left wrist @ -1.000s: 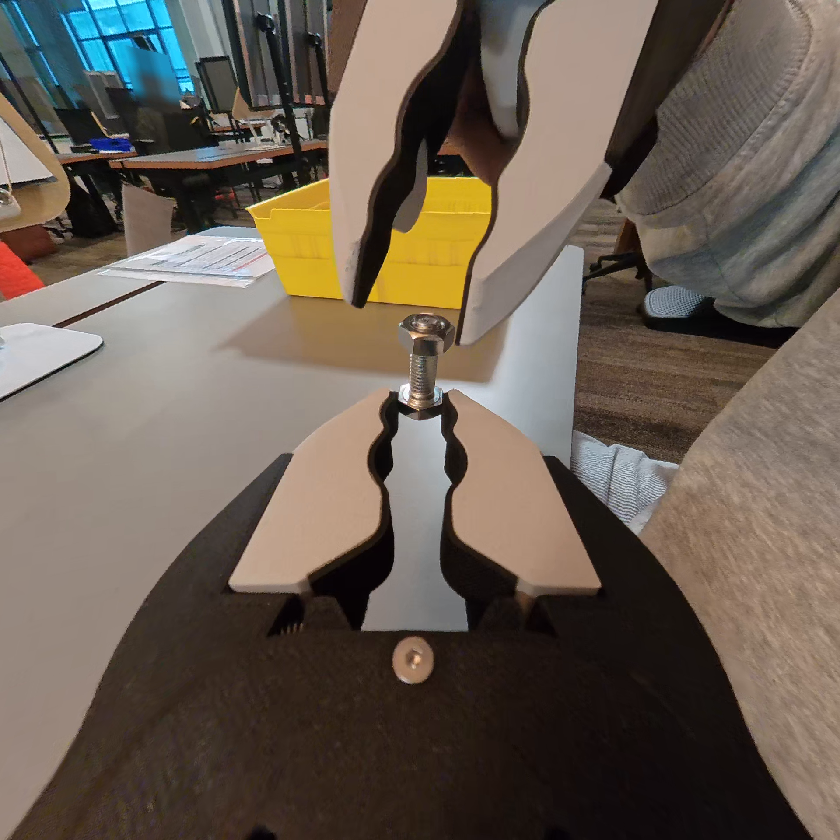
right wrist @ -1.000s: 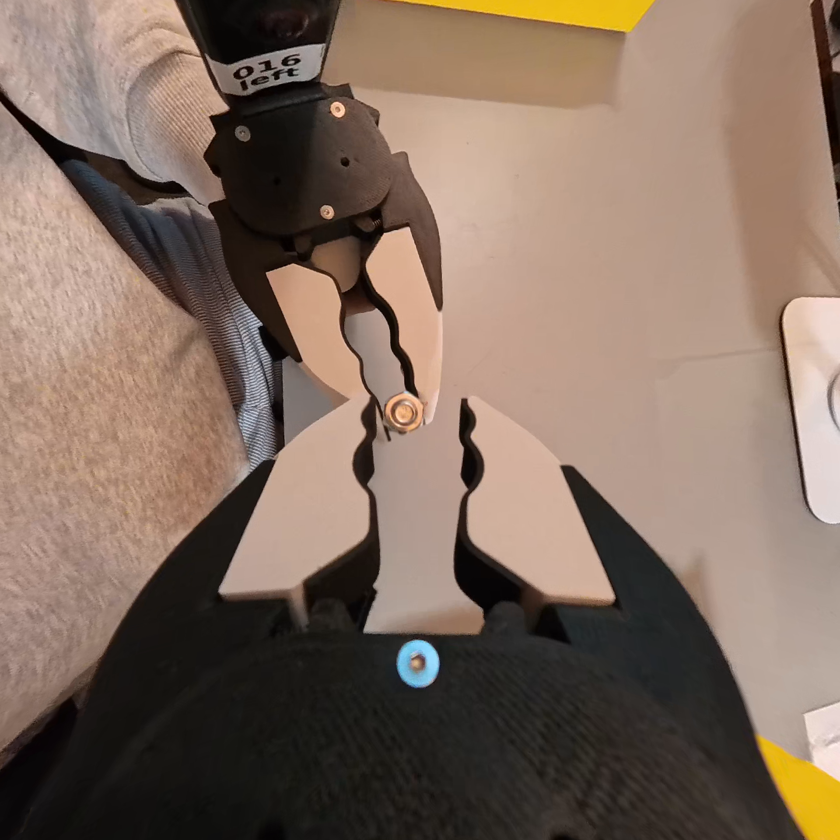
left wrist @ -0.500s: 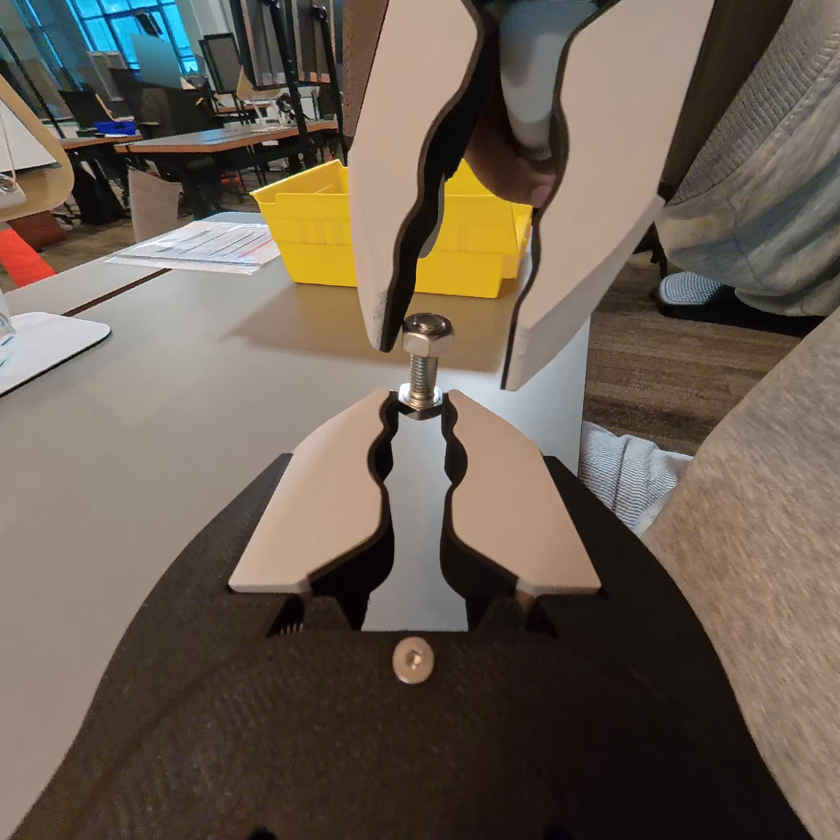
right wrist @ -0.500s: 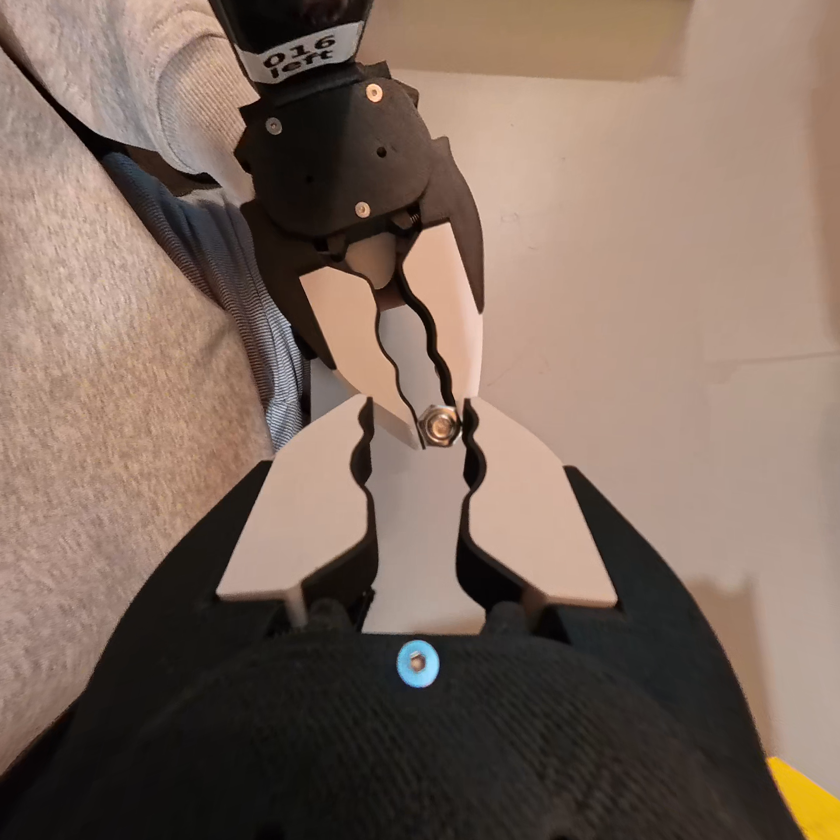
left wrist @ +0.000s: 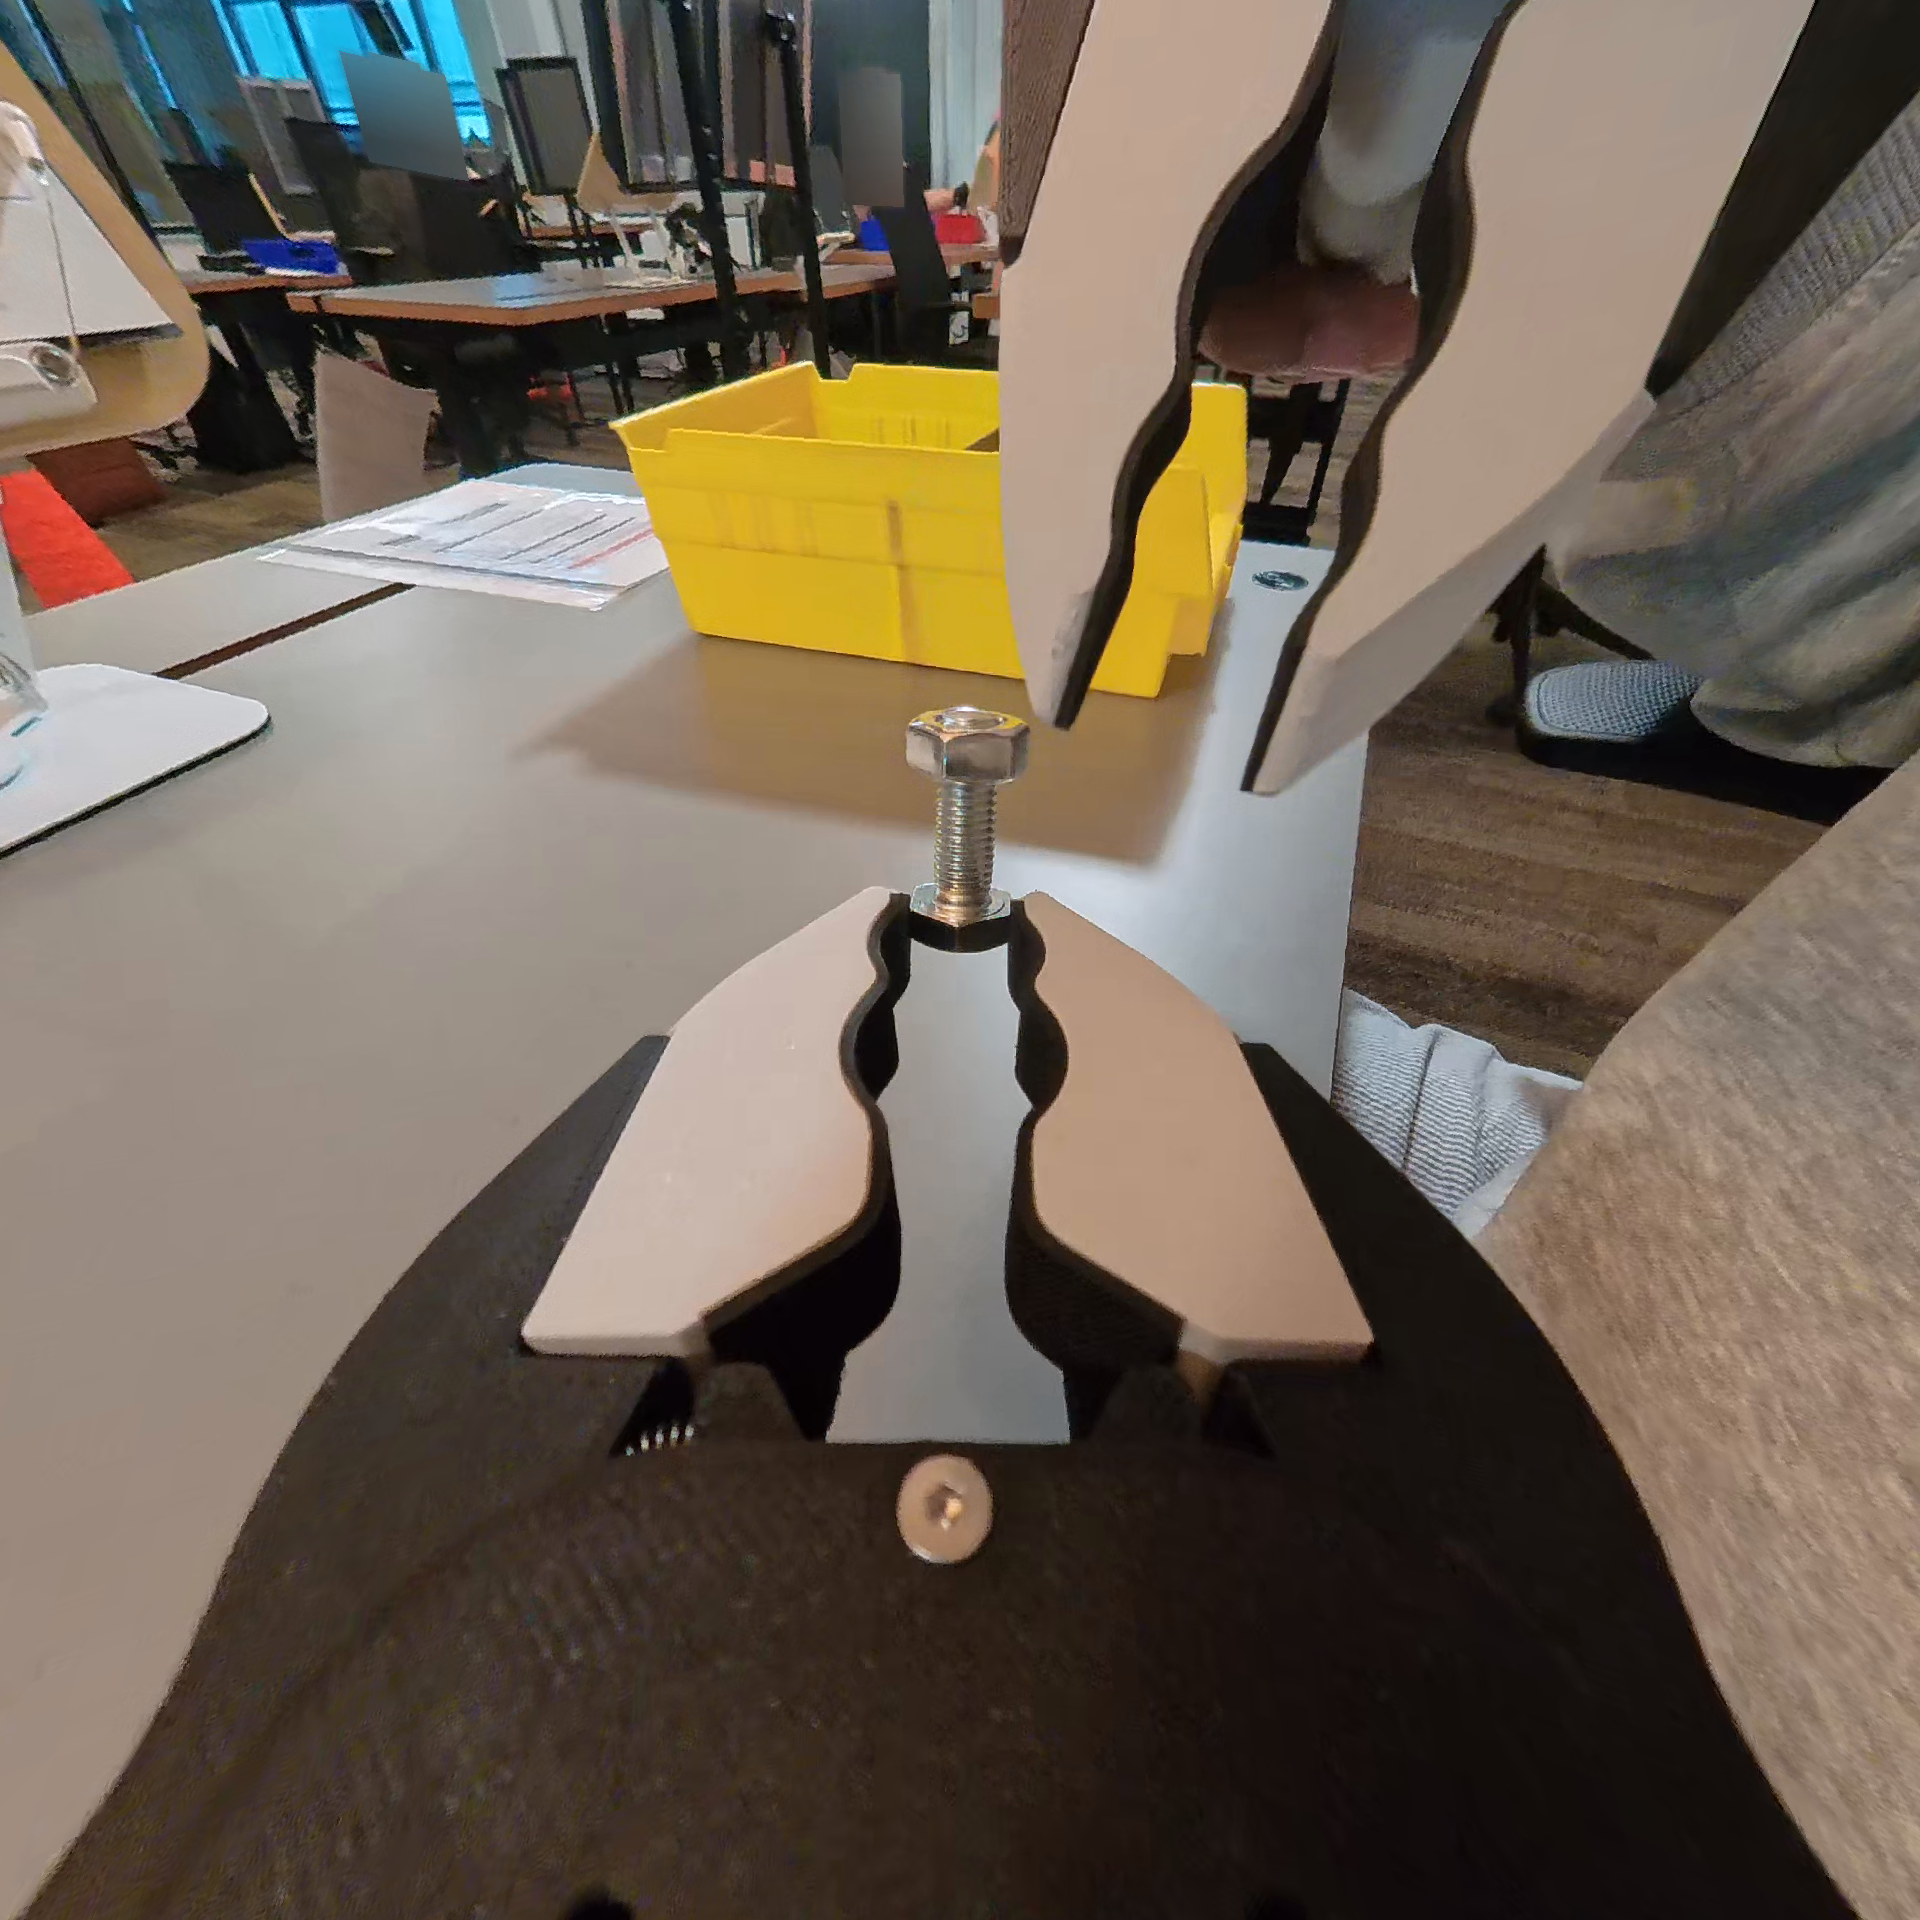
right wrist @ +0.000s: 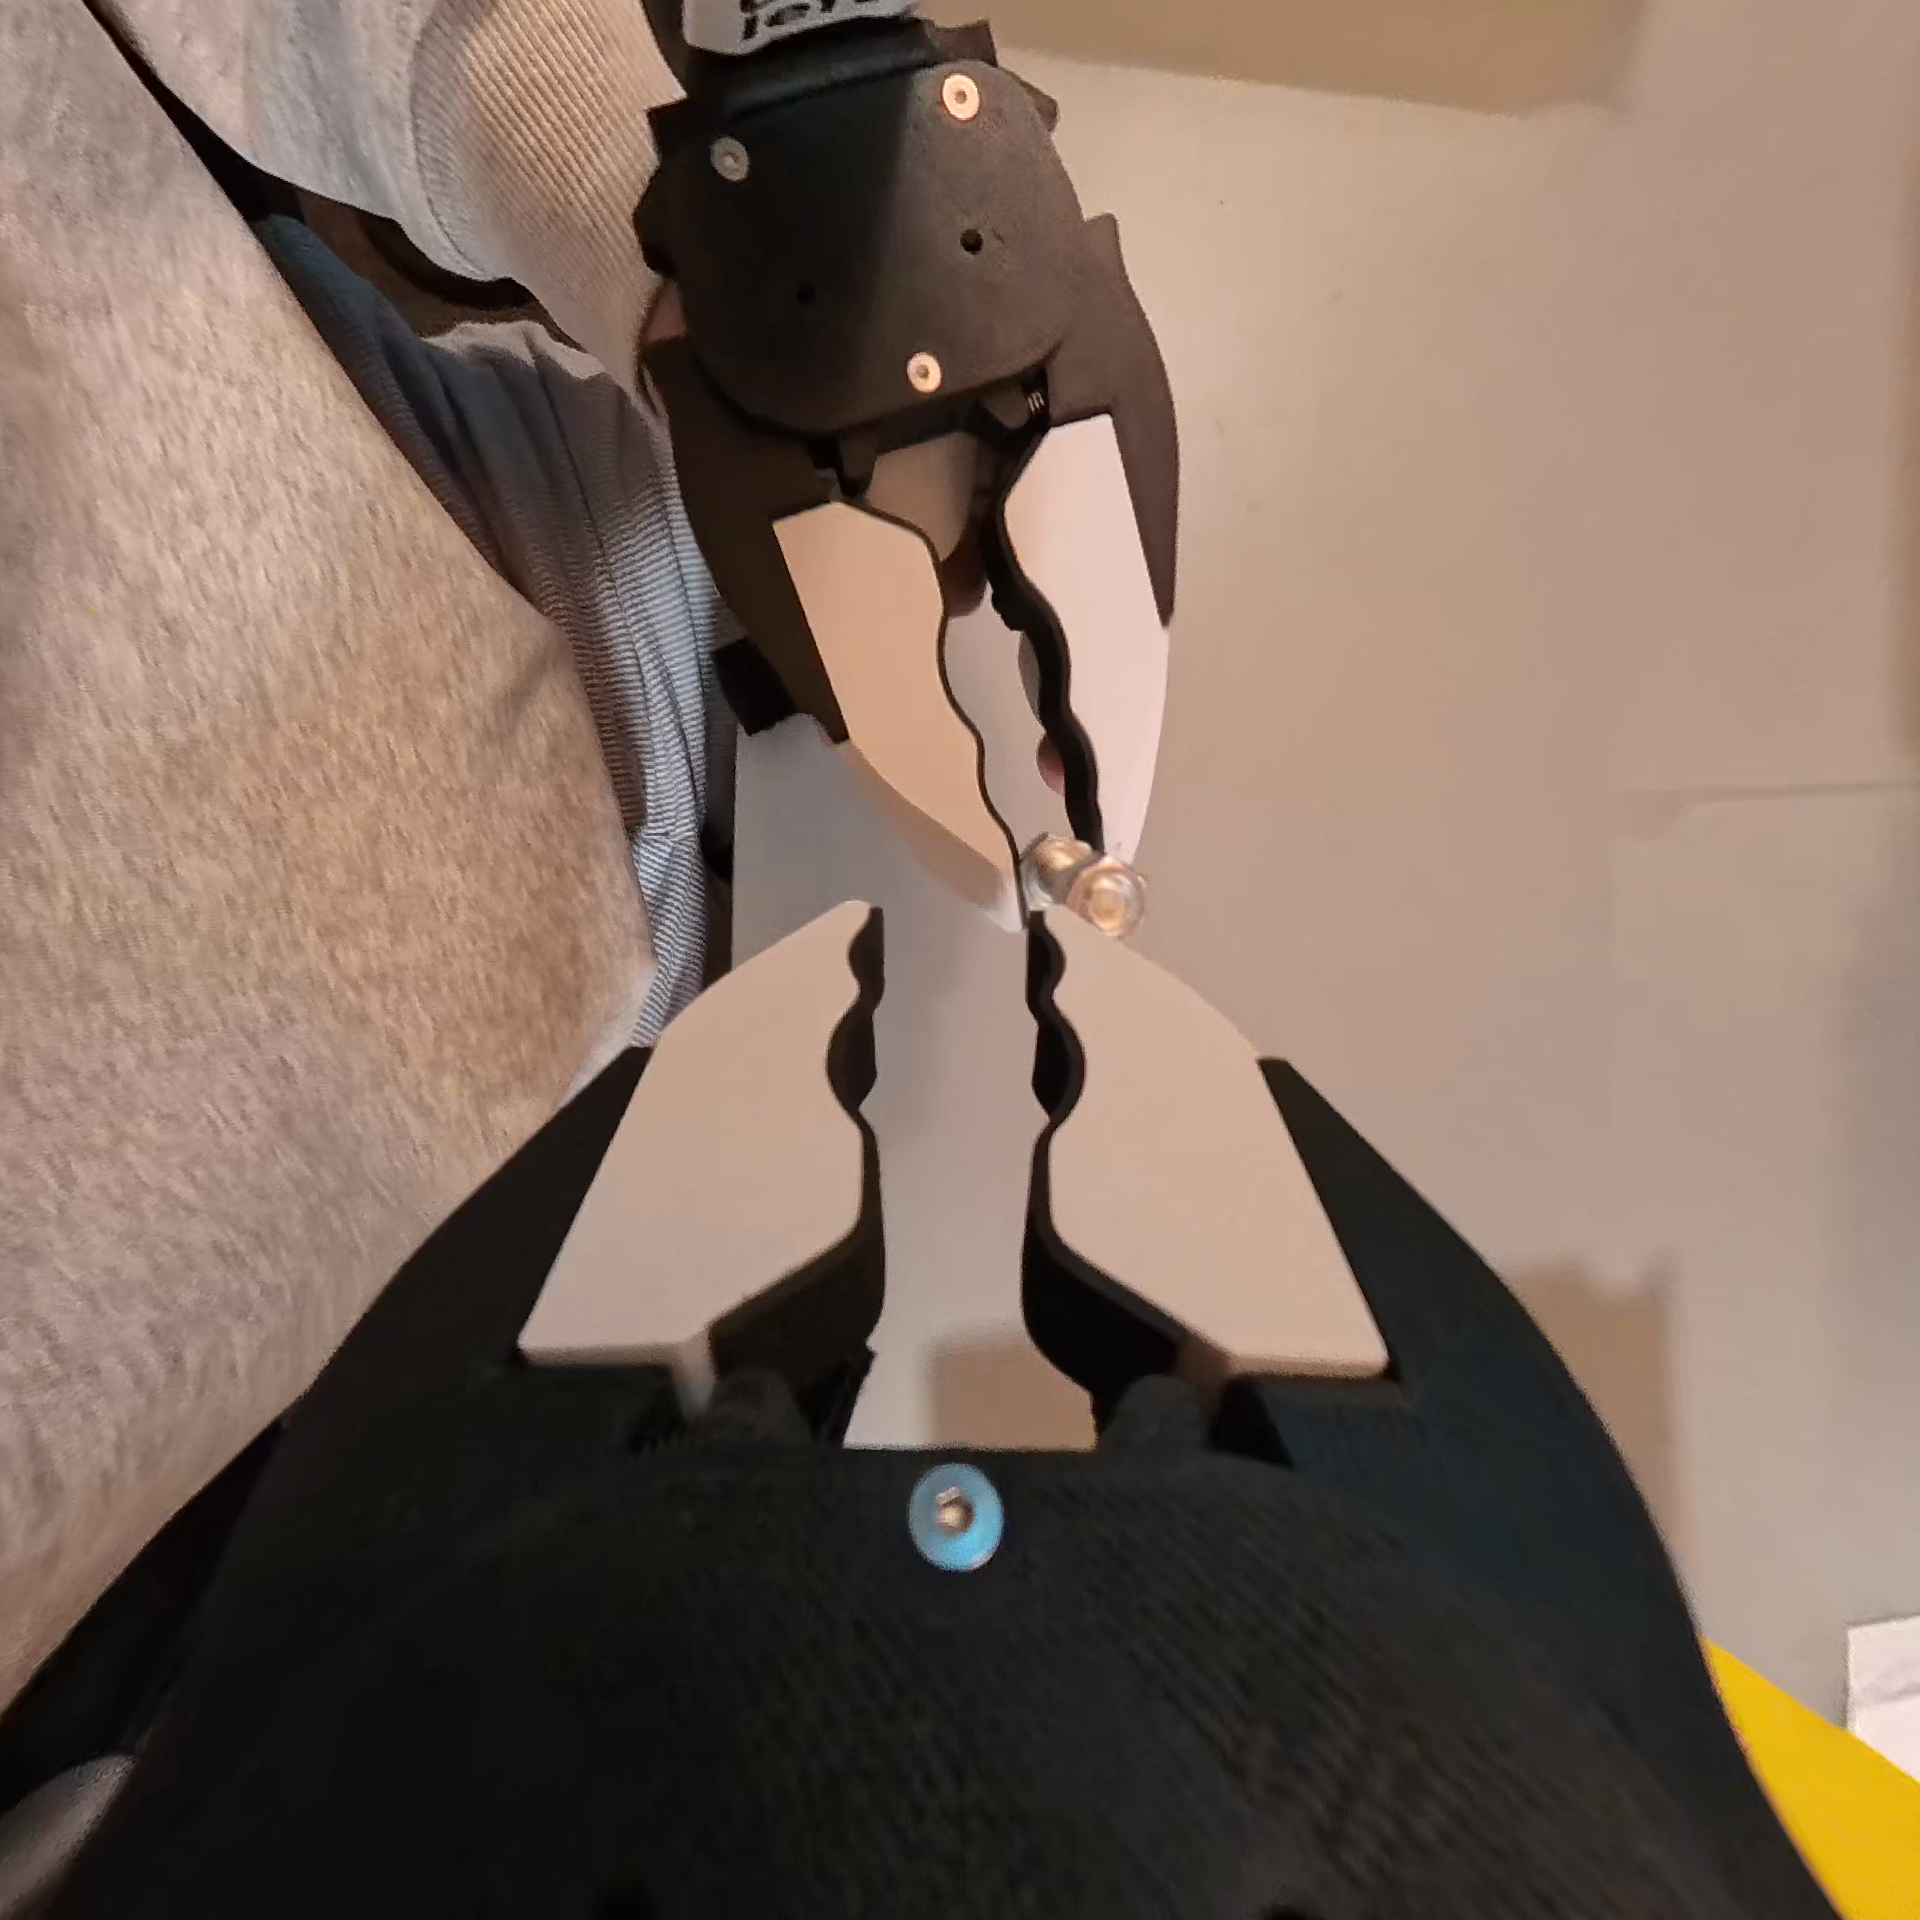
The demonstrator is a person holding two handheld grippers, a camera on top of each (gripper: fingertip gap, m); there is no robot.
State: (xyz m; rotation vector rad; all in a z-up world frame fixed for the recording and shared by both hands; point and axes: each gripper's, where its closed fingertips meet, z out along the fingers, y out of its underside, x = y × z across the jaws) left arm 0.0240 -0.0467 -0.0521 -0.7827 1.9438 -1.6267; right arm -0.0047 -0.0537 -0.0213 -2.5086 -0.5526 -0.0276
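Observation:
My left gripper [left wrist: 958, 912] is shut on a steel hex nut [left wrist: 956, 910] at its fingertips. A steel hex bolt [left wrist: 966, 790] stands upright out of the nut, head up. My right gripper [left wrist: 1158, 748] hangs open from above, its tips just right of the bolt head and apart from it. In the right wrist view my right gripper [right wrist: 951, 920] is open and empty. There the left gripper [right wrist: 1060, 868] points toward me with the nut [right wrist: 1049, 868] and the bolt head [right wrist: 1110, 902] just beyond my right fingertip.
A yellow plastic bin [left wrist: 894, 520] stands on the grey table [left wrist: 364, 883] behind the bolt. Papers [left wrist: 478, 535] lie to its left, and a white base plate [left wrist: 114, 743] at the far left. A person's grey sleeve [left wrist: 1714, 1247] fills the right side. Across from one pair of fingers to the other is roughly 4 centimeters.
My right gripper has moved to the right and off the bolt head, which it stood over before. The left gripper still holds the nut and bolt.

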